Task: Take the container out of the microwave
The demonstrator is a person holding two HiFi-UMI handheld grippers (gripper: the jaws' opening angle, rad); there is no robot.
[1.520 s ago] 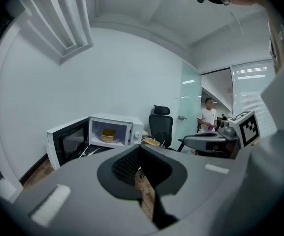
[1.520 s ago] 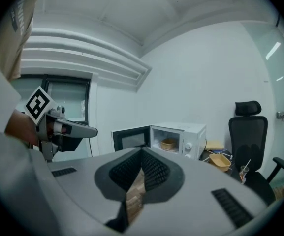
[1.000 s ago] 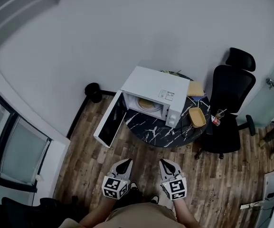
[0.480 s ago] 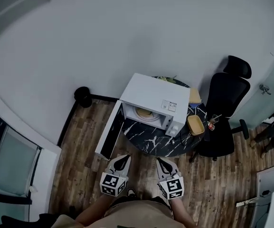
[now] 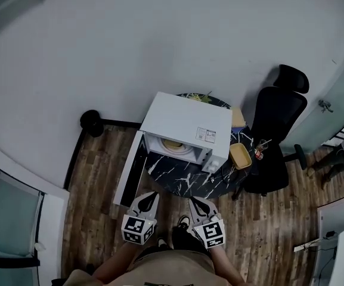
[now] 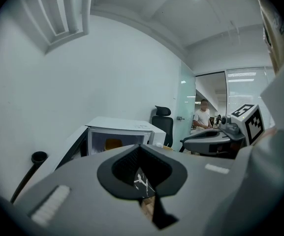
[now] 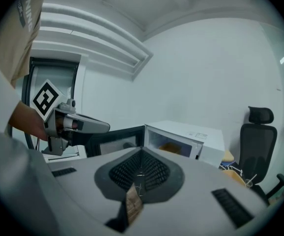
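Jaws clenched and empty, the left hand-held gripper (image 5: 149, 197) and right hand-held gripper (image 5: 195, 201) hang short of the black marble counter (image 5: 186, 180), where the yellowish container (image 5: 173, 144) sits inside the open white microwave (image 5: 186, 121).

The microwave (image 5: 186, 127) is showing plain white, with a yellow container (image 5: 173, 144) inside it. The table (image 5: 183, 180) under it is showing black with white veins, the chair (image 5: 276, 124) right of it black, the floor (image 5: 100, 177) around it brown planks.
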